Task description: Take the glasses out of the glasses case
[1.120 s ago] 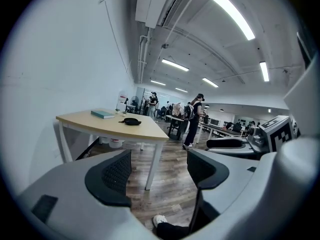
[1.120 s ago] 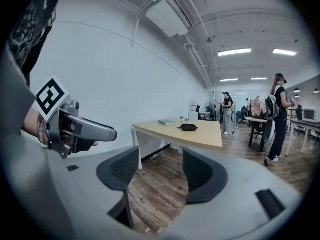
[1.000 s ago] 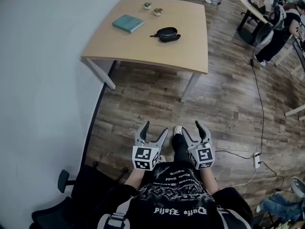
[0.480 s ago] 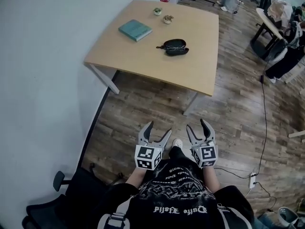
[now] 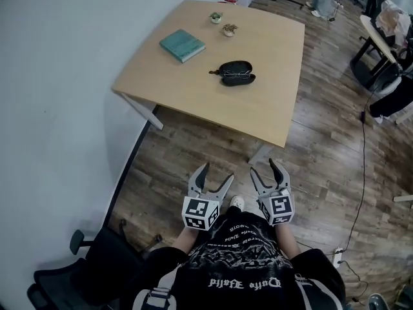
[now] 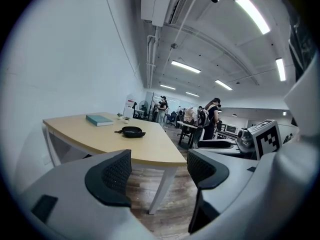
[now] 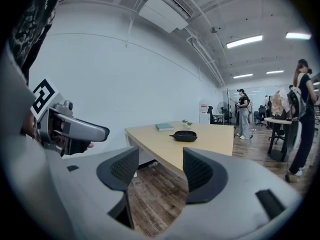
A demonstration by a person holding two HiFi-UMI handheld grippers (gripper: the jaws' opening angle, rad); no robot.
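A black glasses case (image 5: pixel 236 72) lies open on the light wooden table (image 5: pixel 193 89), with glasses inside it; it also shows as a dark oval in the left gripper view (image 6: pixel 132 131) and the right gripper view (image 7: pixel 185 135). My left gripper (image 5: pixel 214 177) and right gripper (image 5: pixel 265 170) are held close to my body over the wooden floor, well short of the table. Both stand open with nothing between their jaws.
A teal book (image 5: pixel 182 45) and two small potted plants (image 5: pixel 222 23) sit on the far part of the table. A white wall (image 5: pixel 58 108) runs along the left. An office chair (image 5: pixel 97 263) stands at my lower left. People and desks fill the room's right side.
The table and case have drawn nearer and lower in the head view as I moved forward. Both grippers stay open in front of my body.
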